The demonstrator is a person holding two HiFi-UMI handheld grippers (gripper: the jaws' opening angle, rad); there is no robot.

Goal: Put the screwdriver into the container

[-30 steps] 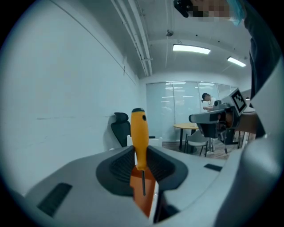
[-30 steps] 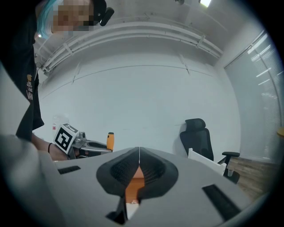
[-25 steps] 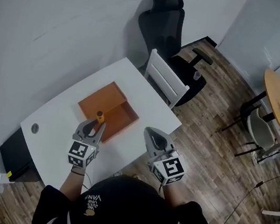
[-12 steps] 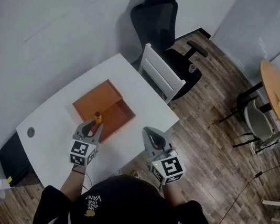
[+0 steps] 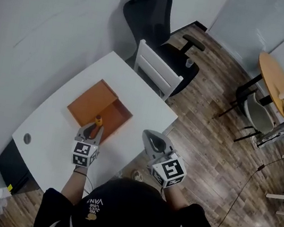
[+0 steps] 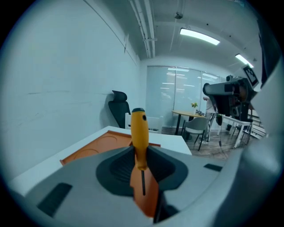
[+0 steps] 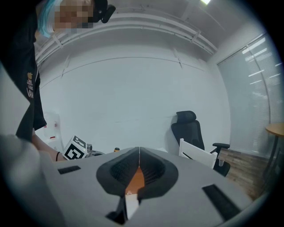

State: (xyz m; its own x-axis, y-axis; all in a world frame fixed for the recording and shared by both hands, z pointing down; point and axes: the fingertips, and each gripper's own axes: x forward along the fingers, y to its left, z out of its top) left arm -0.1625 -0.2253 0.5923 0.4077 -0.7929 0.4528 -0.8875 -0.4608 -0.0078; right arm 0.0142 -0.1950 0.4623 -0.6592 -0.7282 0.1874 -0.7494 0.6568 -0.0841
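The screwdriver has a yellow-orange handle with a dark cap and a thin dark shaft. It stands upright, handle up, clamped in the left gripper, whose jaws are closed on the bottom of the handle and the shaft. In the head view the left gripper holds the screwdriver at the near edge of the container – an orange, shallow, square box lying mid-table.

The right gripper has its jaws pressed together on nothing; it hangs by the table's near edge, apart from the container.

The table is white, against a pale wall, on a wood-plank floor. A white chair stands at its far corner, a black office chair behind – further off, a round wooden table with a grey chair.

One screwdriver, one container, two grippers, two tables, three chairs.
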